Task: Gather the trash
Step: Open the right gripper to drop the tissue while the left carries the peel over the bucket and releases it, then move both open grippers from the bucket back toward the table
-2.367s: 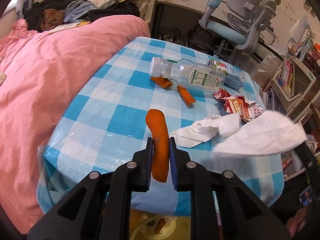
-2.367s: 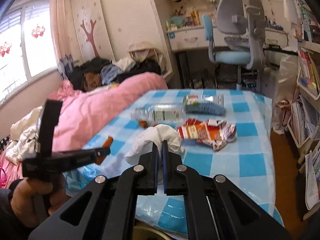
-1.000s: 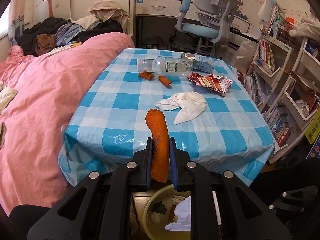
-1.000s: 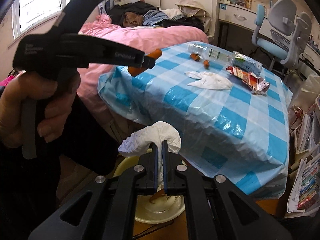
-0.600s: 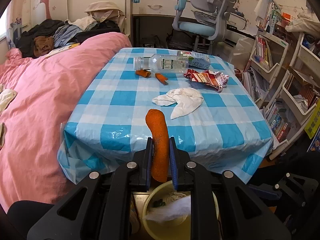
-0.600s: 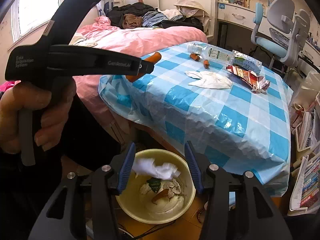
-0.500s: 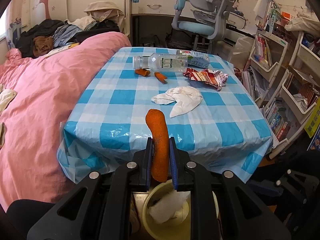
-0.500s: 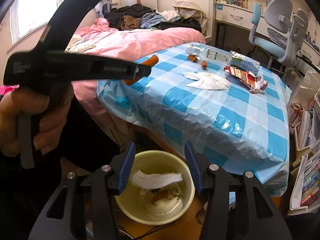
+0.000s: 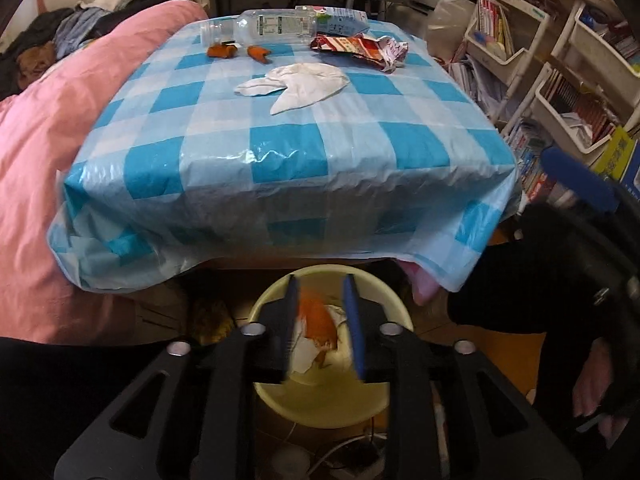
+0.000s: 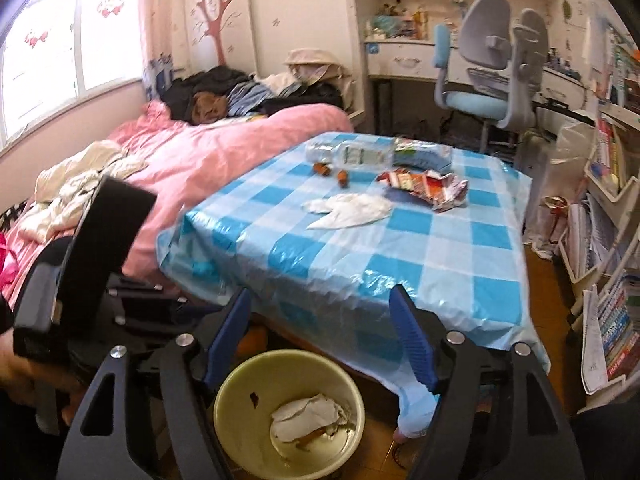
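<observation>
My left gripper (image 9: 319, 286) points down over the yellow bin (image 9: 394, 308) on the floor. Its jaws are opening, and the orange peel (image 9: 316, 318) hangs blurred and loose between them, with neither pad pressing on it. My right gripper (image 10: 320, 295) stands wide and still opening above the same bin (image 10: 224, 396), with nothing between its fingers. A white tissue (image 10: 308, 416) lies inside the bin. On the checked table (image 9: 360, 148) lie a white tissue (image 9: 300, 82), a snack wrapper (image 9: 360, 46), a clear bottle (image 9: 276, 24) and two orange peel bits (image 9: 222, 51).
A pink duvet (image 9: 60, 128) presses against the table's left side. Book shelves (image 9: 560, 92) stand to the right, with an office chair (image 10: 492, 92) and desk behind. The tablecloth's edge (image 10: 400, 340) hangs over part of the bin. A person's hand (image 9: 592, 380) holds the right tool.
My left gripper tipped down over the bin, its jaws parted and the orange peel slipped free. The right gripper opened wider and lifted; its tissue now rests in the bin.
</observation>
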Demonstrator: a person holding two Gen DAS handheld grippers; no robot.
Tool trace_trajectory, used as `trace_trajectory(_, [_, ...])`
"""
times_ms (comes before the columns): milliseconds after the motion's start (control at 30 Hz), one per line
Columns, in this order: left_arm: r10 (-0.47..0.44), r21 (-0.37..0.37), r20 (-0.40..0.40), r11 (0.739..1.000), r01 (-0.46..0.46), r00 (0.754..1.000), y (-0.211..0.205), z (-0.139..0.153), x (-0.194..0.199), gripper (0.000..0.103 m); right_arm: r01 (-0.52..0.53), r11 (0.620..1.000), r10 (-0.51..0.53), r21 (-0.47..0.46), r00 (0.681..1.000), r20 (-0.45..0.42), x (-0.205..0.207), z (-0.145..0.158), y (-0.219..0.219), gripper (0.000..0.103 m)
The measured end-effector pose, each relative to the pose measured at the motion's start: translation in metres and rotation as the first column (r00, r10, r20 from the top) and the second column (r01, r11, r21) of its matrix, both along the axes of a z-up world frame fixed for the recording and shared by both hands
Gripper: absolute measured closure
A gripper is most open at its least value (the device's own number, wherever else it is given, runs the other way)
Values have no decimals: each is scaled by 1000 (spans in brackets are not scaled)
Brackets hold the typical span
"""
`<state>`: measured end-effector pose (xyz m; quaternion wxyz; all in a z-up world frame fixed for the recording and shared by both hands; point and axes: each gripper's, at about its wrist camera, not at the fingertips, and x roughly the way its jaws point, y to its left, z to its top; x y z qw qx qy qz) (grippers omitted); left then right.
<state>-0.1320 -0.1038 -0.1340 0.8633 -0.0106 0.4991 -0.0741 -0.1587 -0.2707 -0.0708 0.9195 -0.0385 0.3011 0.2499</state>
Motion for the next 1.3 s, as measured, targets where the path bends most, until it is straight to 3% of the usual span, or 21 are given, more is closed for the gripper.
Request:
trace_trajectory(67, [29, 17, 40, 999, -29, 999, 3, 5, -3, 50, 12, 1000, -12, 9, 1000, 8, 0, 2, -3, 31])
trace_trajectory(367, [160, 77, 227, 980, -182, 961, 22, 34, -9, 30, 12, 1000, -12, -2, 999, 33, -3, 3, -1, 26])
trace_trajectory(767, [224, 57, 299, 966, -251, 928, 34, 46, -13, 24, 16, 1000, -15, -20, 999, 50, -6, 2, 1, 21])
trace_trajectory(1300, [236, 47, 308, 964, -263, 922, 35, 49, -11, 21, 12, 1000, -11, -28, 999, 47, -5, 0, 4, 19])
